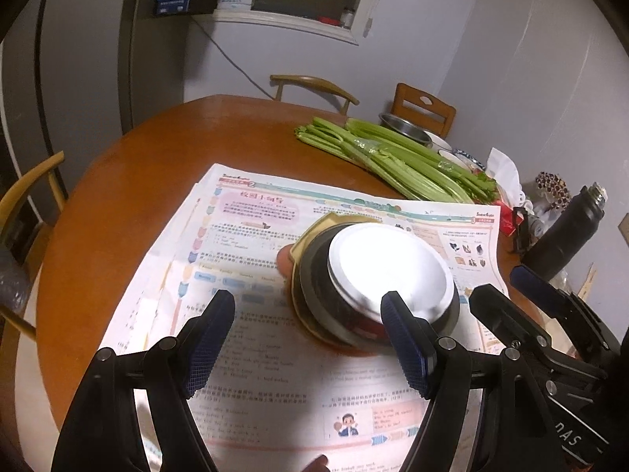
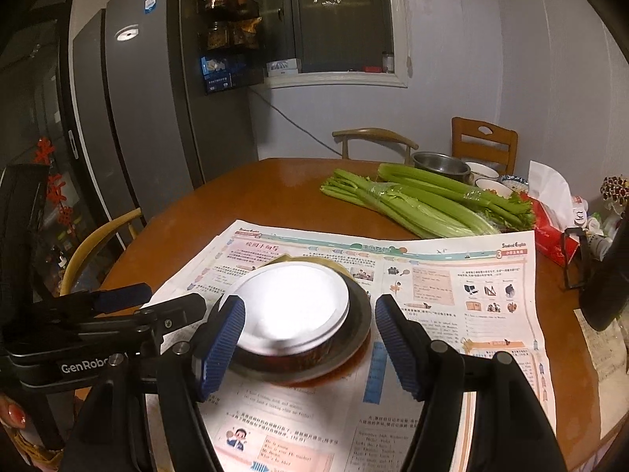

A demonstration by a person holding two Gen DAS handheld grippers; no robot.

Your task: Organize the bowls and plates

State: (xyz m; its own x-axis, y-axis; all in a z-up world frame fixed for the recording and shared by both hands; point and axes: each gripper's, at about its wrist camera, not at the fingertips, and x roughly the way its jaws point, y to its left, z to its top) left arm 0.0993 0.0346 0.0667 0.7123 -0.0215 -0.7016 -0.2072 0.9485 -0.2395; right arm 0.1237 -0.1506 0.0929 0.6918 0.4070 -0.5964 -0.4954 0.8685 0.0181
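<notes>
A stack of dishes rests on a newspaper (image 1: 251,236) (image 2: 452,275) on the round wooden table (image 1: 118,204). A gold-rimmed plate (image 1: 314,232) lies lowest, a dark bowl (image 1: 314,287) sits on it, and a shiny white dish (image 1: 387,265) (image 2: 291,308) tops the stack. My left gripper (image 1: 308,344) is open, hovering on the near side of the stack with nothing between its pads. My right gripper (image 2: 308,348) is open too, its fingers framing the stack from above without touching it. Each gripper shows in the other's view: the right gripper (image 1: 507,287) and the left gripper (image 2: 169,297).
Celery bunches (image 1: 393,157) (image 2: 424,200) lie behind the newspaper. A steel bowl (image 2: 440,163) and white bowls (image 2: 481,171) stand at the far right edge. A red tissue box (image 2: 550,232) and black flask (image 1: 566,232) are on the right. Wooden chairs (image 1: 314,86) ring the table.
</notes>
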